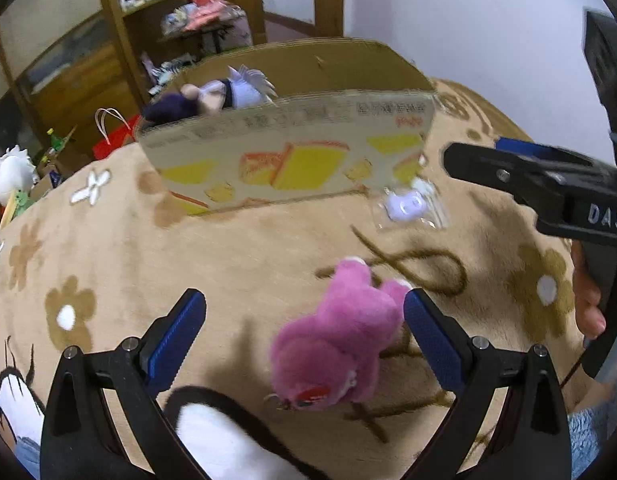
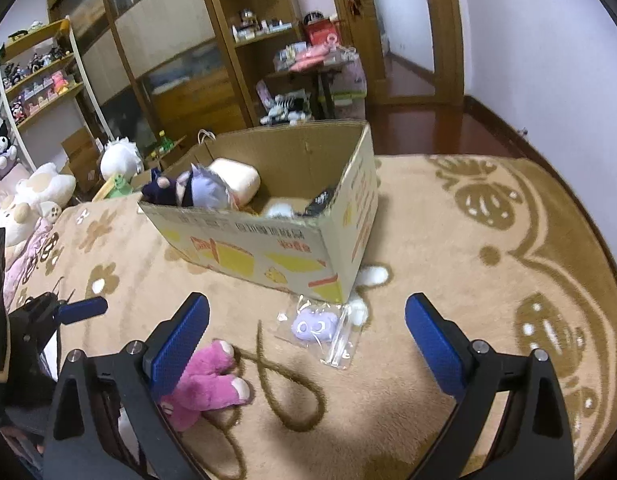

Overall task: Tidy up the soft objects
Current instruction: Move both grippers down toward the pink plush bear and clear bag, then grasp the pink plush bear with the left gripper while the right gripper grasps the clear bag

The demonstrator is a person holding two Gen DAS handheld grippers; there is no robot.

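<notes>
On the flowered blanket stands an open cardboard box, and it already holds several soft toys: a dark purple plush, a pale doll in a white dress, a cream cushion and something white and black lower down that I cannot make out. That part of the sorting looks done.

Two things are left outside. A pink plush lies on the blanket near the box, and a small lilac toy in a clear bag lies just beside the box's near corner.

Over the pink plush hangs the left gripper, its fingers spread wide; the plush sits between them, closer to the right-hand finger, and is not pinched. To its right, the right gripper is also spread wide and empty, pointed toward the bagged toy and the box.

By my reckoning the job is well past halfway: the pink plush seems next for the box, then the bagged toy. More plush toys sit off the bed by the shelves; whether they count I cannot say.
</notes>
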